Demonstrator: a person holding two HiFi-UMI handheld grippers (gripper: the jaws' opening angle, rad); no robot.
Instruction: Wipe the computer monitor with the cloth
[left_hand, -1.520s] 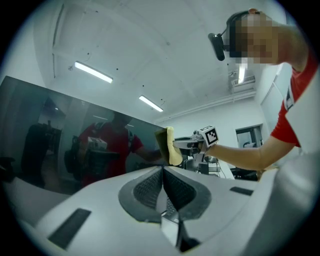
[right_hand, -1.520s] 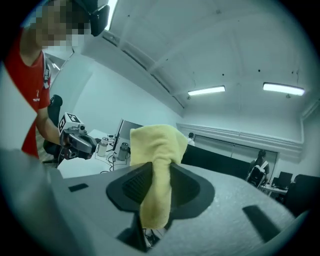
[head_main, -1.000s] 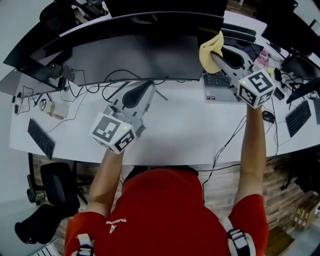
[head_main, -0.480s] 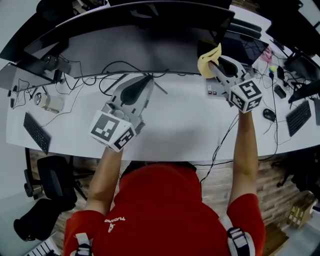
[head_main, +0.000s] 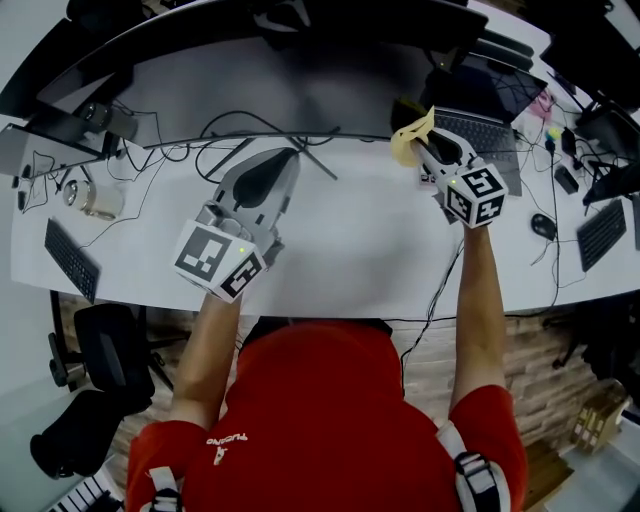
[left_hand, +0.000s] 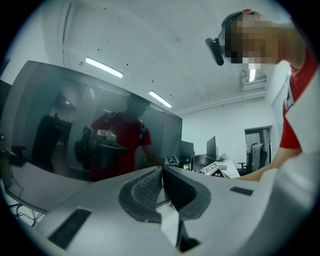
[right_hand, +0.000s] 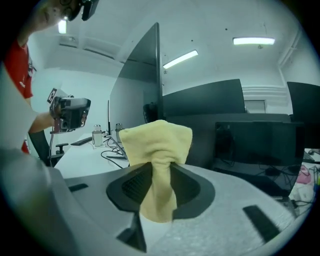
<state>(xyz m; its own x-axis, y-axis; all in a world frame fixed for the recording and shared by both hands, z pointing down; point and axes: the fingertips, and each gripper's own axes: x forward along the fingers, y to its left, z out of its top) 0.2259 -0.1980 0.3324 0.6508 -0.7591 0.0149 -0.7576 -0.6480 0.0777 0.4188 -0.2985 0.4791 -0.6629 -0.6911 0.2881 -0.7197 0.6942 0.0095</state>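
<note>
Your right gripper (head_main: 421, 146) is squeezing the yellow cloth (right_hand: 156, 150) tight between its fingers (right_hand: 131, 187). A big puff of cloth sticks out past the tips, and a tail hangs down behind them. The cloth is low, near the bottom right corner of the monitor (head_main: 300, 95). It is just above the table (head_main: 350, 250) and next to the open laptop (head_main: 485, 130). I cannot tell if the cloth touches the screen here.

Your left gripper (head_main: 287, 160) is over the table in front of the middle of the monitor. Its fingers (left_hand: 142, 192) are pressed together with nothing in them.

I think you are at the low end of a wipe on the right side. To do it well, press the soft puff flat on the glass, not the hard tips, so nothing scratches. Push gently, because a screen can wobble. Go in long, straight lines and let each line cover a bit of the one beside it. Mind the cables (head_main: 230, 135) under the screen and the laptop, so the cloth does not snag. The wide part of the screen to the left may need wiping too.
</note>
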